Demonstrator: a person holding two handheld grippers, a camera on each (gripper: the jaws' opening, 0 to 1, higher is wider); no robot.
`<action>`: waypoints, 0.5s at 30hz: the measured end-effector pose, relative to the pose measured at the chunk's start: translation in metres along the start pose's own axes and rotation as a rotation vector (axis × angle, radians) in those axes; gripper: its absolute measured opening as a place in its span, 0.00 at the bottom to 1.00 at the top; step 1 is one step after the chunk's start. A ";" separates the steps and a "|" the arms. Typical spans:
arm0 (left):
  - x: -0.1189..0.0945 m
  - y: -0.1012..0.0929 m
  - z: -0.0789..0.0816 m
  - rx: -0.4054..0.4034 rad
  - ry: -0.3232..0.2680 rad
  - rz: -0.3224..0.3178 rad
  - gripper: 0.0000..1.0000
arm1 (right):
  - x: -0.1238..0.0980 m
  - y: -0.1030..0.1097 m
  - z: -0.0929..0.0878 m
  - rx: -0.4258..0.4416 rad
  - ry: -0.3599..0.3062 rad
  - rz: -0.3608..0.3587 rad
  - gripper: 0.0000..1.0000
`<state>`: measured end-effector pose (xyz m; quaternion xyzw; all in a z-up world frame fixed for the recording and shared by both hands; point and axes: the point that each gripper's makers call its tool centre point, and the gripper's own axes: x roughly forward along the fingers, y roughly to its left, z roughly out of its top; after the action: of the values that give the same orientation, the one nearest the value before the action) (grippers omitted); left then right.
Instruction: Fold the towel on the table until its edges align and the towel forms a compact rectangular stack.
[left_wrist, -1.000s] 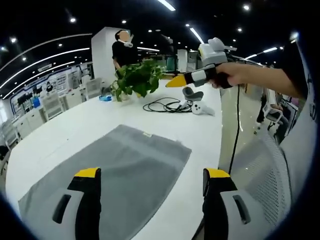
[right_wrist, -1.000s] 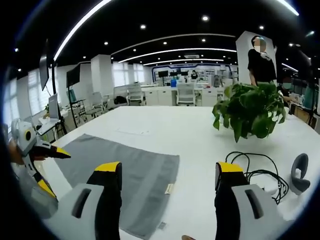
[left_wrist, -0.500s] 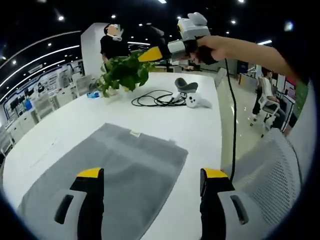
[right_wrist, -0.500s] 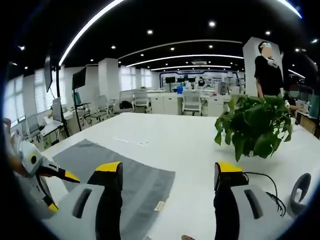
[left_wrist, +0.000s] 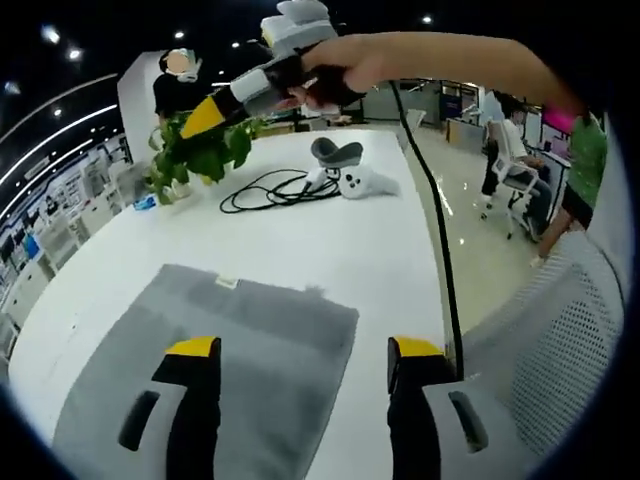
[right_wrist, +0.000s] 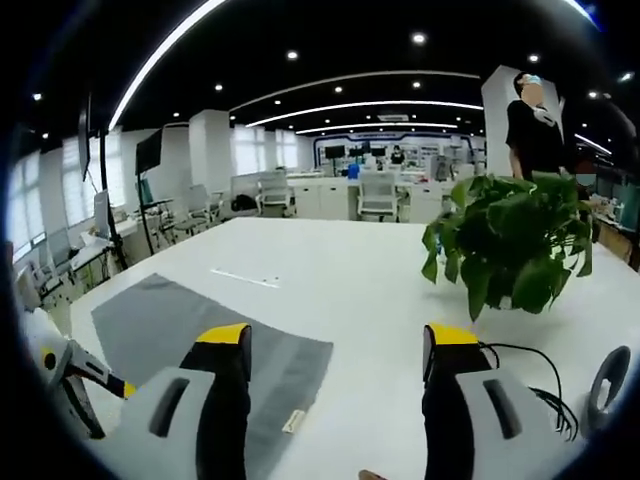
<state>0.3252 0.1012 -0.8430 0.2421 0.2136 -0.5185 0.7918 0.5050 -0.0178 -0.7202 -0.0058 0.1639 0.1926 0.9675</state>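
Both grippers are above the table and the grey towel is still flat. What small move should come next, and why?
Probably lower the left gripper onto the near edge of the flat grey towel. Its jaws are open and empty above the cloth, which lies unfolded on the white table, while the right gripper is raised high beside the green potted plant.

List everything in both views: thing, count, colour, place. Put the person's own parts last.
Flat grey cloth towel: one, grey, spread unfolded on the table near the left tongs.
Large white table: one, white, under everything.
Leafy green potted plant: one, green, far side of the table.
Coiled black cable: one, black, beside the plant.
White handheld controller: one, white, by the cable.
Standing person in black: one, behind the plant.
Left tongs: yellow-tipped, open over the towel.
Right tongs: yellow-tipped, open, raised above the table.
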 end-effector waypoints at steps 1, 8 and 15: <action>0.004 -0.002 0.000 -0.002 0.001 -0.001 0.67 | 0.005 -0.001 -0.001 0.006 0.001 0.000 0.68; 0.025 -0.015 -0.003 0.034 0.029 -0.053 0.65 | 0.033 -0.010 -0.014 0.023 0.018 -0.011 0.64; 0.040 -0.027 -0.006 0.052 0.039 -0.108 0.61 | 0.061 -0.004 -0.033 0.017 0.064 0.030 0.61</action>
<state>0.3147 0.0667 -0.8753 0.2606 0.2284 -0.5611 0.7518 0.5494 -0.0015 -0.7709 -0.0014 0.1964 0.2054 0.9588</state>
